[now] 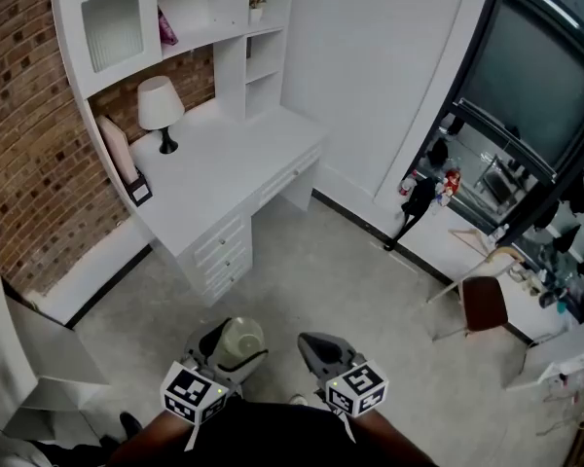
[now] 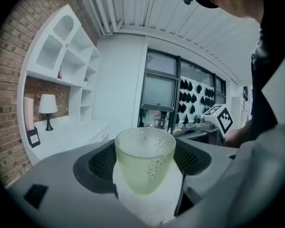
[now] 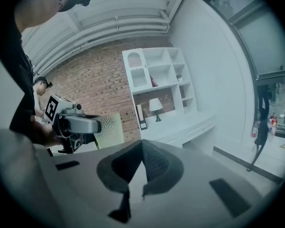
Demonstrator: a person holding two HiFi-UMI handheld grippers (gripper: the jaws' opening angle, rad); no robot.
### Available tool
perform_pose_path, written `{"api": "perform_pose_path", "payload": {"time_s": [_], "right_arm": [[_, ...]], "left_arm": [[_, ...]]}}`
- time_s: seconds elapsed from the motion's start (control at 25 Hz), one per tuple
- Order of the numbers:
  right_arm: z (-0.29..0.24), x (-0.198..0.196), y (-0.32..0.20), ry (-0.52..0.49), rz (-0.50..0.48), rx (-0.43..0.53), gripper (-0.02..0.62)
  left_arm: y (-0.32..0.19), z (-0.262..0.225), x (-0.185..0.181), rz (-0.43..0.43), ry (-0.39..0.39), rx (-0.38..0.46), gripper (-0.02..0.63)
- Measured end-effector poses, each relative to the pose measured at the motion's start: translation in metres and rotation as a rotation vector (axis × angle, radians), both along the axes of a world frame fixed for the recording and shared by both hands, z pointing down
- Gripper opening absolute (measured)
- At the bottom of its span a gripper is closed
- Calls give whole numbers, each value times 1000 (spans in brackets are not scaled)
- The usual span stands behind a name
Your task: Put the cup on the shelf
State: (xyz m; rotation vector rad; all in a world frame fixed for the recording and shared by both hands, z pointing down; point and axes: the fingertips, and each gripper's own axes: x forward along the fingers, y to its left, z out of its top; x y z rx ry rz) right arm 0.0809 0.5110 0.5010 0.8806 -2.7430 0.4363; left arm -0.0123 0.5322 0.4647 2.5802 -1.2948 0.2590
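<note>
Closest in, at the bottom of the head view, the left tongs (image 1: 232, 350) are clamped on the cup (image 2: 145, 161). In the left gripper view their dark ribbed pads (image 2: 100, 161) press on the cup's two sides, and it stands upright between them, mouth up. The cup is pale yellow-green and see-through, with a dimpled wall. Just to the right, the right tongs (image 1: 318, 348) are closed with nothing in them. The right gripper view shows their two dark pads (image 3: 156, 163) meeting at the tips. Both tongs are held side by side over the floor (image 1: 311, 261), pointing slightly downward towards the furniture.

Far left, a brick wall (image 1: 19, 115) runs behind a white desk (image 1: 224, 168) with drawers (image 1: 222, 253) in its front. Near the desk's left end a flat board (image 1: 117, 147) leans against the wall. A white-shaded lamp (image 1: 159, 108) on a dark foot stands just beside it. The shelf (image 1: 236, 71), white with open compartments, rises from the back of the desk. A pink thing (image 1: 165, 29) and a small potted plant (image 1: 257, 4) sit in its upper compartments. The cup is well apart from the shelf. Farther right are a dark glazed front (image 1: 530, 66) and a chair (image 1: 483, 303) with a brown seat.
</note>
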Motion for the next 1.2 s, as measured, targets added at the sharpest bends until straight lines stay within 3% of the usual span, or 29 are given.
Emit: {"api": "perform_pose_path", "payload": {"time_s": [0.52, 0.84, 1.2], "right_arm": [[0, -17, -3, -14, 18, -9, 5], [-6, -53, -21, -2, 44, -2, 5], [3, -99, -32, 7, 91, -13, 5]], "left_arm": [[-5, 7, -17, 1, 80, -52, 374], [-24, -1, -52, 31, 51, -17, 374], [-33, 12, -98, 80, 23, -38, 374]]}}
